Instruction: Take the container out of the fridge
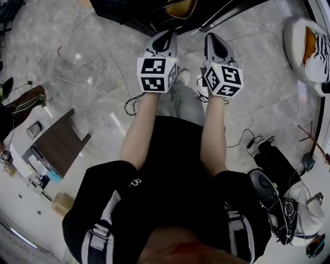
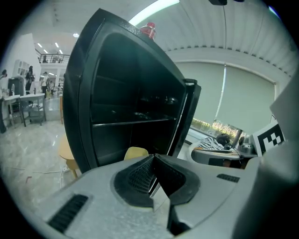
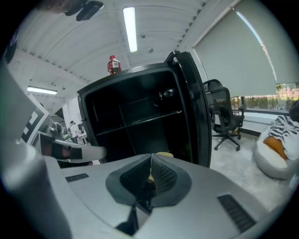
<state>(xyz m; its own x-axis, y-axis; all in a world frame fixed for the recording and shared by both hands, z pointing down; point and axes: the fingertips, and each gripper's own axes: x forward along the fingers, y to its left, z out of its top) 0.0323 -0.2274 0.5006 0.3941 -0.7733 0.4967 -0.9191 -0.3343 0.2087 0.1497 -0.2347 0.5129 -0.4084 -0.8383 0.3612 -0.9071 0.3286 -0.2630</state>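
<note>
A black fridge [image 2: 117, 93] stands open in front of me, its door [image 3: 196, 107] swung to the right. Its inside is dark, with one shelf [image 3: 140, 122] across the middle. Small dark shapes [image 2: 159, 99] sit on the upper level, too dim to tell what they are. No container shows clearly. My left gripper [image 2: 153, 156] and my right gripper [image 3: 151, 155] are both shut with nothing between the jaws, held side by side short of the fridge opening. In the head view the left gripper [image 1: 164, 37] and right gripper [image 1: 216, 40] point at the fridge's base [image 1: 154, 15].
A red-capped bottle [image 3: 112, 65] stands on top of the fridge. A yellow stool [image 2: 135, 152] sits low by the fridge. An office chair [image 3: 224, 116] and a white beanbag [image 1: 309, 46] are to the right. Cables [image 1: 134, 103] lie on the floor, with a wooden table [image 1: 59, 144] at left.
</note>
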